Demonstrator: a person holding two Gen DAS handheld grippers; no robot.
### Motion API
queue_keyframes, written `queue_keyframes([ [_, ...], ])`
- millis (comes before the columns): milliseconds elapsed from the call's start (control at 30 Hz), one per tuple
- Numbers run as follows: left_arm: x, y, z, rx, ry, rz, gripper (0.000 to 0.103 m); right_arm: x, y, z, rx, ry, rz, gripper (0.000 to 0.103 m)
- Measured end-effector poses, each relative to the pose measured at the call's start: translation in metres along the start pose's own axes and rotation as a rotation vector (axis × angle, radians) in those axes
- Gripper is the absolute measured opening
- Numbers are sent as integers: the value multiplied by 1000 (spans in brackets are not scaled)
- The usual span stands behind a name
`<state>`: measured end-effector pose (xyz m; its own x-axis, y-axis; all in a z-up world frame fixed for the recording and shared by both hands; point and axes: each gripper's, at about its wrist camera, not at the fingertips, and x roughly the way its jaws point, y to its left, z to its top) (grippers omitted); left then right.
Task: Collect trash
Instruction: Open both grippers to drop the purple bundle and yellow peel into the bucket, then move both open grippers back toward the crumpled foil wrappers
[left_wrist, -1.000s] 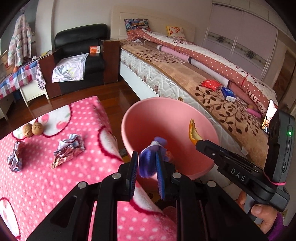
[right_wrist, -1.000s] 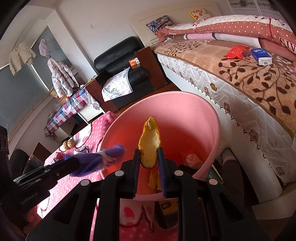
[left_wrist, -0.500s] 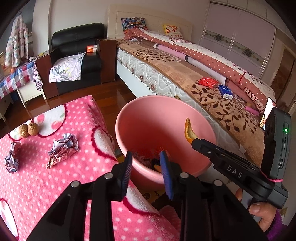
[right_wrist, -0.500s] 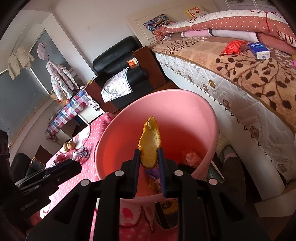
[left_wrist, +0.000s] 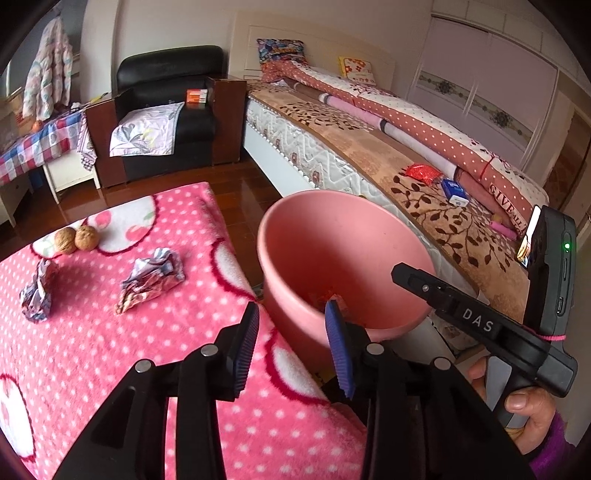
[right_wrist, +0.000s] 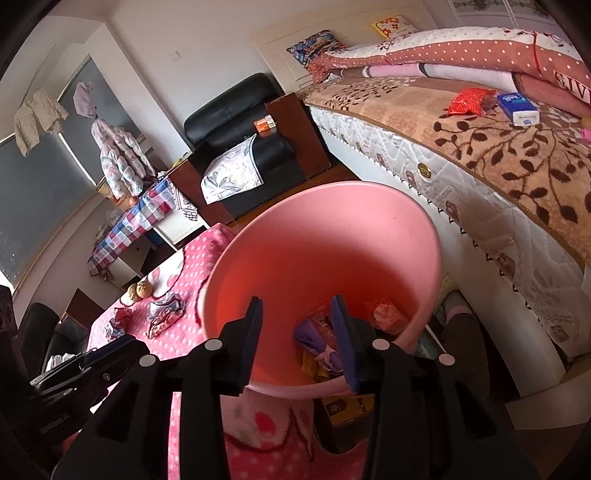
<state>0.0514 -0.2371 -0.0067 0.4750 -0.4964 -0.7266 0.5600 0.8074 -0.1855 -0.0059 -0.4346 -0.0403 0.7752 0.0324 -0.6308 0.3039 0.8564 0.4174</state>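
Across the lower left of the left wrist view spreads a fuzzy pink blanket with white dots (left_wrist: 92, 332), covering the table; on it lie two crumpled foil wrappers (left_wrist: 151, 278) and, further toward the upper left, two brown walnuts (left_wrist: 77, 239). Just beside the blanket's edge stands a round pink plastic bin (left_wrist: 343, 236), with a bed under a brown leaf-patterned cover (left_wrist: 424, 192) to its right and a black leather armchair (left_wrist: 166, 110) at the top. At the bottom centre, the left gripper (left_wrist: 291, 332) is opening with nothing between its blue pads. In the right wrist view, the right gripper (right_wrist: 297, 332) is likewise opening and empty over the bin, where a purple wrapper (right_wrist: 314, 339) and other scraps rest at the bottom.
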Motion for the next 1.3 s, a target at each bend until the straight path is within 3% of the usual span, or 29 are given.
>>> queue_keyframes([
  [833,-62,118,-51,-220,-63,136,37,17,95,-25,-135,75,104,39],
  [1300,-83,196,-65,-360,-109,252,37,51,144,-41,-216,179,173,39],
])
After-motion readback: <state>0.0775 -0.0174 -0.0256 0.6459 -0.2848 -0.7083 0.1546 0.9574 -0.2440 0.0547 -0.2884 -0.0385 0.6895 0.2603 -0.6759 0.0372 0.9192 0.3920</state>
